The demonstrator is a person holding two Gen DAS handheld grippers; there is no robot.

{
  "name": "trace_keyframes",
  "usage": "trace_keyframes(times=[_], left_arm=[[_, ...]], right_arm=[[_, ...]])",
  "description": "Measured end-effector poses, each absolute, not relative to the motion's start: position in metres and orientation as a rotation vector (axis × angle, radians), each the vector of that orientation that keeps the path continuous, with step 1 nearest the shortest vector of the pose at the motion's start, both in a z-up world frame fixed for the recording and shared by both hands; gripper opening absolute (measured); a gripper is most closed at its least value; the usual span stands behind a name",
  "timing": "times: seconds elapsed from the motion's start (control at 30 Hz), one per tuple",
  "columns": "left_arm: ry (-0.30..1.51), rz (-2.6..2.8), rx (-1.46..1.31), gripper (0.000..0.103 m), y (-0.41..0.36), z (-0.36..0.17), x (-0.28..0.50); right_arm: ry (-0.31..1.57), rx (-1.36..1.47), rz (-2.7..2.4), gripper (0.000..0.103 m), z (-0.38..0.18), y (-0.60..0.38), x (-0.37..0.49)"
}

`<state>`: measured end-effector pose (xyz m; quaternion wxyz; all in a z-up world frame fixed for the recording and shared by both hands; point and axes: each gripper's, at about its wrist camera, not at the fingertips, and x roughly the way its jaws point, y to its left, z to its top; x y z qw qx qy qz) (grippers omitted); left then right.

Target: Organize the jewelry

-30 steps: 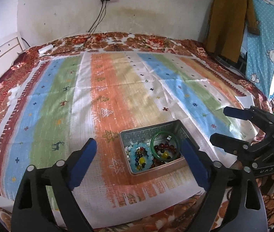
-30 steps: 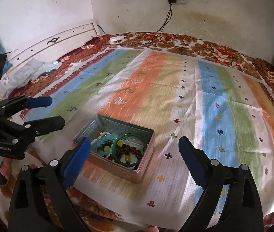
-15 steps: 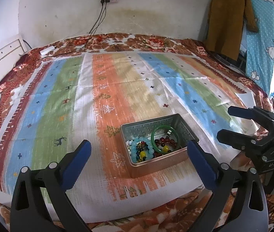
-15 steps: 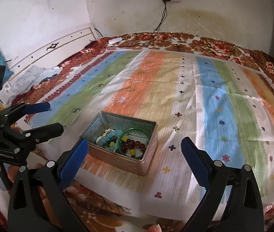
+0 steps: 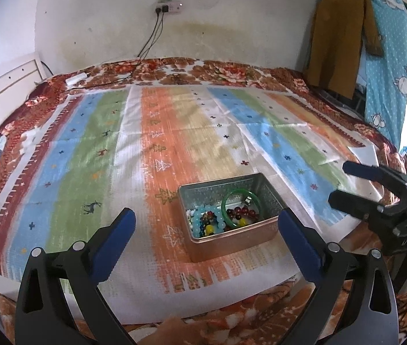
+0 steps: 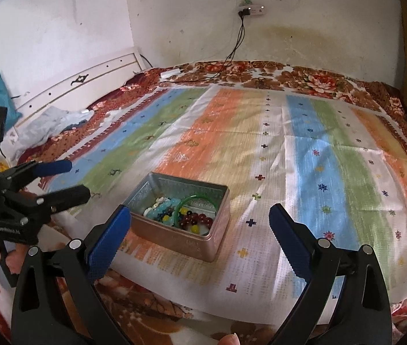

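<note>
Now, from the left: the left gripper [image 5: 206, 227] hangs with its blue pads spread wide and nothing between them, low over the near edge of the striped cloth [image 5: 88, 158]. Just ahead of it sits the tin [image 5: 232, 238], an open metal box on the orange stripe near the cloth's front edge. Inside, at the left, a pale blue bead bracelet [image 5: 203, 215] lies curled; beside it a string of mixed coloured beads [image 5: 212, 228]; over the right half leans a green bangle [image 5: 239, 208], with dark red beads [image 5: 240, 211] showing through its ring. To the right, the right gripper [image 6: 200, 224] is also spread wide and empty, near the tin but apart from it.

The bangle looks rigid, glossy and likely brittle, so a pinch across its raised rim seems safest, with a gentle squeeze. The bead strings look limp and light; they should drape and may tangle with each other, so taking one strand at its top arc seems wise. The tin itself looks light and could slide on the cloth.
</note>
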<state>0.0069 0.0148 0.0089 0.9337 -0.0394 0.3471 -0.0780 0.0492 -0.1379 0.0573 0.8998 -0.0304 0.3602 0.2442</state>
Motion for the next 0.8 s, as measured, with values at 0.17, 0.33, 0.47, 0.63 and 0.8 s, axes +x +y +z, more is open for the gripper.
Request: trace_keyframes(times=[0.17, 0.33, 0.47, 0.63, 0.8], left_arm=[[0.683, -0.151, -0.09, 0.097, 0.015, 0.008, 0.003], [0.659, -0.146, -0.066, 0.097, 0.012, 0.01, 0.0], [0.672, -0.153, -0.041, 0.097, 0.008, 0.007, 0.001], [0.678, -0.154, -0.035, 0.097, 0.008, 0.006, 0.001], [0.678, -0.151, -0.043, 0.097, 0.01, 0.006, 0.0]], right_arm=[[0.753, -0.084, 0.513, 0.098, 0.052, -0.139, 0.044], [0.752, -0.081, 0.524, 0.098, 0.051, -0.139, 0.044], [0.761, -0.087, 0.523, 0.098, 0.05, -0.138, 0.044], [0.778, -0.095, 0.519, 0.098, 0.046, -0.137, 0.045], [0.785, -0.103, 0.52, 0.098, 0.044, -0.135, 0.045]])
